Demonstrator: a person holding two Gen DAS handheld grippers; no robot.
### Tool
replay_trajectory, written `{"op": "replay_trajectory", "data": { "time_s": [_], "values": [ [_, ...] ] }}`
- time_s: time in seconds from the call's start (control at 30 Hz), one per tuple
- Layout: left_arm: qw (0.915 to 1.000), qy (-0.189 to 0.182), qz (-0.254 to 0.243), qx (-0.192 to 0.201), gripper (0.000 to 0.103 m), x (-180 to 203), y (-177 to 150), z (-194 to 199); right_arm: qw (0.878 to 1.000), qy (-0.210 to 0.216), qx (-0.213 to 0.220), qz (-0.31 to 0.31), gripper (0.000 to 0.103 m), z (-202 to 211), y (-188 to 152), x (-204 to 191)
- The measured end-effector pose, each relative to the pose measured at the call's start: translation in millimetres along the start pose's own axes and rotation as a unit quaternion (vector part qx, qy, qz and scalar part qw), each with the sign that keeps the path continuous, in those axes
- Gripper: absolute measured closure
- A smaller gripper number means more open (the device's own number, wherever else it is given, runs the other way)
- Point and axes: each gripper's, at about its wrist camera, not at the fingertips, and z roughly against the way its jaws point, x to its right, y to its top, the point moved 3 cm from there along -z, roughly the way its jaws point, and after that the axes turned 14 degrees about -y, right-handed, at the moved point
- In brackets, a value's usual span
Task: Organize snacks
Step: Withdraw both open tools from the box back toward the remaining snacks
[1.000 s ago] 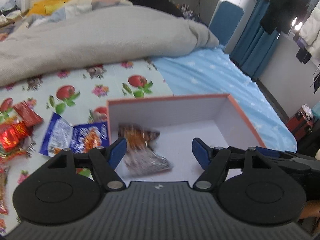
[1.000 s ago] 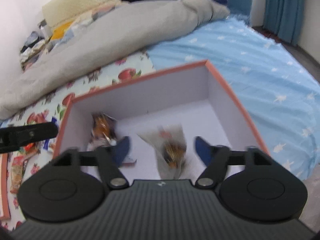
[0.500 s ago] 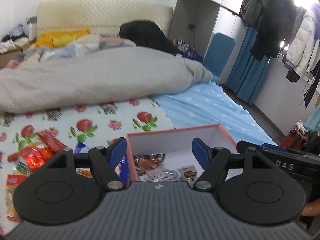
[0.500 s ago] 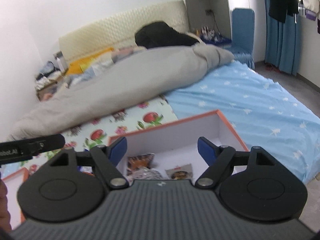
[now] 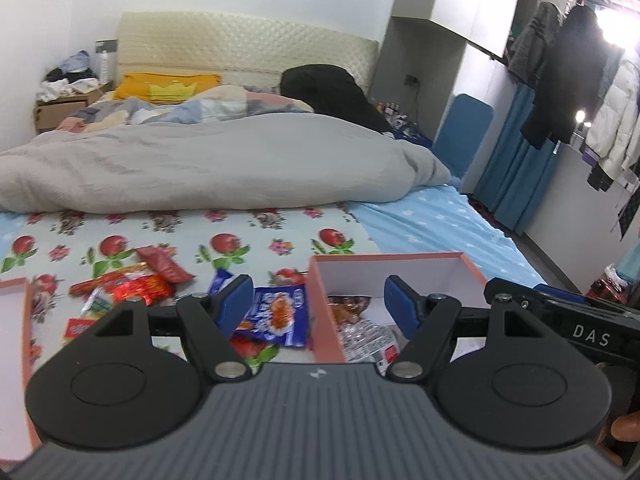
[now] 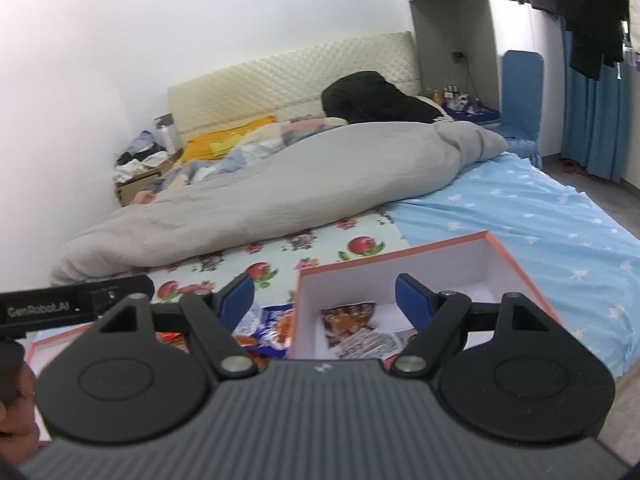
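An orange-rimmed box (image 5: pixel 400 258) (image 6: pixel 516 256) with a white inside lies on the bed and holds an orange-brown snack packet (image 5: pixel 346 306) (image 6: pixel 348 316) and a silvery packet (image 5: pixel 366 338) (image 6: pixel 368 342). Left of it lie a blue packet (image 5: pixel 276 314) (image 6: pixel 270 326) and a heap of red packets (image 5: pixel 132 280). My left gripper (image 5: pixel 316 304) hangs open and empty above the box's left wall. My right gripper (image 6: pixel 324 300) is open and empty too, over the same wall. The right gripper's body (image 5: pixel 580 326) shows at the right of the left wrist view.
A second orange-rimmed box (image 5: pixel 24 320) (image 6: pixel 40 344) lies at the far left. A grey duvet (image 5: pixel 208 164) (image 6: pixel 280 196) fills the bed behind the flowered cloth (image 5: pixel 180 240). Bare blue sheet (image 6: pixel 540 216) lies right of the box. A hand (image 6: pixel 14 412) holds the left gripper.
Both grippers have risen and drawn back from inside the box, tilting up so the room shows. The packets they hung over now lie in the box. Jaws stayed equally wide.
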Motion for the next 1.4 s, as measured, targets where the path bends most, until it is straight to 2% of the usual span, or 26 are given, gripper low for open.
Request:
{"op": "replay_trajectory", "data": {
  "time_s": [0.2, 0.43, 0.67, 0.8, 0.97, 1.13, 1.4],
  "values": [
    [0.9997, 0.021, 0.012, 0.009, 0.026, -20.5, -18.7, 38.9, 1.000, 0.025, 0.000, 0.015, 0.024, 14.7, -16.1, -26.8],
    [0.9985, 0.045, 0.029, 0.010, 0.026, -39.6, -38.1, 63.4, 0.998, 0.051, -0.009, 0.019, 0.024, 24.8, -39.4, -50.7],
    [0.9958, 0.076, 0.047, 0.017, 0.026, -62.5, -60.2, 87.9, 0.997, 0.082, -0.013, -0.001, 0.024, 30.1, -55.2, -62.9],
    [0.9932, 0.091, 0.069, 0.024, 0.026, -78.3, -74.4, 102.2, 0.996, 0.083, -0.022, 0.020, 0.024, 28.9, -67.2, -68.6],
    [0.9904, 0.110, 0.081, 0.018, 0.026, -88.1, -92.2, 106.1, 0.995, 0.090, -0.030, 0.028, 0.024, 31.3, -85.8, -67.6],
    [0.9895, 0.110, 0.091, 0.026, 0.026, -87.9, -108.9, 110.4, 0.994, 0.102, -0.042, 0.028, 0.024, 31.1, -102.3, -67.4],
    [0.9880, 0.116, 0.099, 0.026, 0.026, -92.4, -131.3, 108.8, 0.991, 0.115, -0.038, 0.049, 0.024, 35.7, -117.1, -74.0]
  ]
}}
